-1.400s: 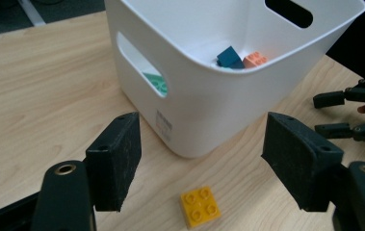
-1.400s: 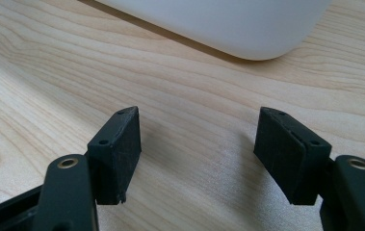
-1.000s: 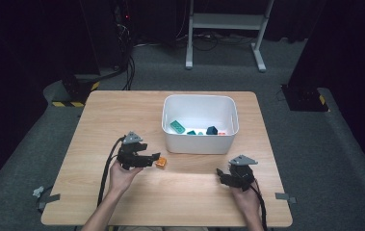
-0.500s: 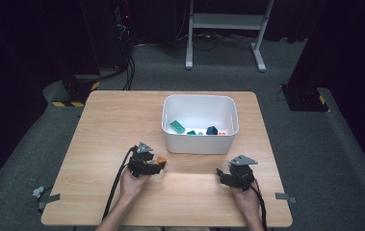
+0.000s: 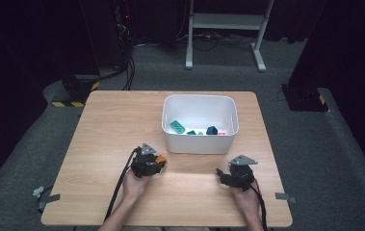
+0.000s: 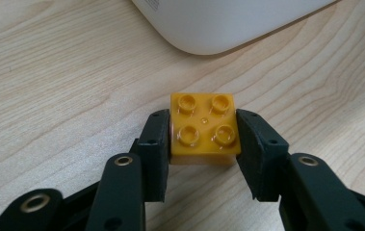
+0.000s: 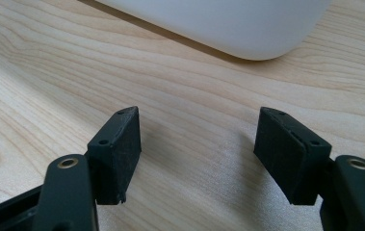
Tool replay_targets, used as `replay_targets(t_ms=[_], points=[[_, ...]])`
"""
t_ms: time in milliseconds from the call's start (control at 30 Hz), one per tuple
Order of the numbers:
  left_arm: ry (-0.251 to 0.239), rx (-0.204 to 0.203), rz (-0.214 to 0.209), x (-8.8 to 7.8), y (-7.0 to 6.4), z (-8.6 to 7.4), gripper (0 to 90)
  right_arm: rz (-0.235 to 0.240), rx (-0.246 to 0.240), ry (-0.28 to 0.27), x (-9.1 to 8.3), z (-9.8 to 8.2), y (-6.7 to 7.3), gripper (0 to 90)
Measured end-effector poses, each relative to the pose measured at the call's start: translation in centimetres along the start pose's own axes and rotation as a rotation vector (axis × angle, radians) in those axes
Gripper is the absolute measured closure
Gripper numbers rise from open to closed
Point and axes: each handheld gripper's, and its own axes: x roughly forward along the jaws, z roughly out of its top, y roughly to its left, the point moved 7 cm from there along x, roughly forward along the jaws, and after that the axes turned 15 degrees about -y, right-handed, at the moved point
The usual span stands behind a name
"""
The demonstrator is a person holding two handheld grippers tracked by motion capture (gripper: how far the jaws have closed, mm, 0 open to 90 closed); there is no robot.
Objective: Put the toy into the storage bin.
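A: From the high view, what do you see?

B: The left claw (image 5: 157,162) is low on the wooden worktop (image 5: 103,125), just in front of the white bin's (image 5: 200,144) near wall, with a speck of orange at its tip. The right claw (image 5: 224,174) rests off to the other side, well apart from it. Inside the bin lie several small teal and dark blue pieces (too small to name).

A: And the left gripper view?

B: Here the speck becomes a yellow-orange two-by-two building brick (image 6: 203,129), square, glossy, four round studs facing up. It sits flat on the worktop, near the bin's rounded corner. The jaws have just been closing, and both pads press its opposite side walls: the left claw (image 6: 203,144) grips it. Being square, it has no long axis; one edge runs straight across between the pads.

A: The right gripper view?

B: The right claw (image 7: 197,144) stands spread wide over bare wood, holding nothing, the bin's wall beyond.
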Motion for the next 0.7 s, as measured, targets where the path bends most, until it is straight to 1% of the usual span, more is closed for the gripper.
replay_targets(t_ms=[133,233,367,433,467,600,633,700], points=[[-0.003,0.002,-0.013,-0.4,0.0,0.2,58.3,0.0,0.0,0.0,0.0,0.0,0.0,32.9],[-0.012,0.004,-0.027,-0.8,0.0,0.6,58.4,0.0,0.0,0.0,0.0,0.0,0.0,33.0],[-0.031,0.001,-0.06,-1.7,-0.2,1.4,58.4,0.0,0.001,0.0,0.0,0.0,0.0,33.0],[-0.025,0.002,-0.067,-2.1,-0.1,1.7,58.4,0.0,0.001,0.0,0.0,0.0,0.0,32.9],[-0.03,0.001,-0.069,-2.3,-0.1,1.9,58.4,0.0,0.001,0.0,0.0,0.0,0.0,33.0],[-0.054,-0.017,-0.091,-3.1,0.1,3.0,58.4,0.0,0.0,0.0,0.0,0.0,0.0,33.0],[-0.049,-0.022,-0.101,-3.3,0.2,3.2,58.3,0.0,0.0,0.0,0.0,0.0,0.0,32.9],[-0.055,-0.009,-0.1,-3.8,0.3,3.8,58.3,0.0,0.001,0.0,0.0,0.0,0.0,32.9]])
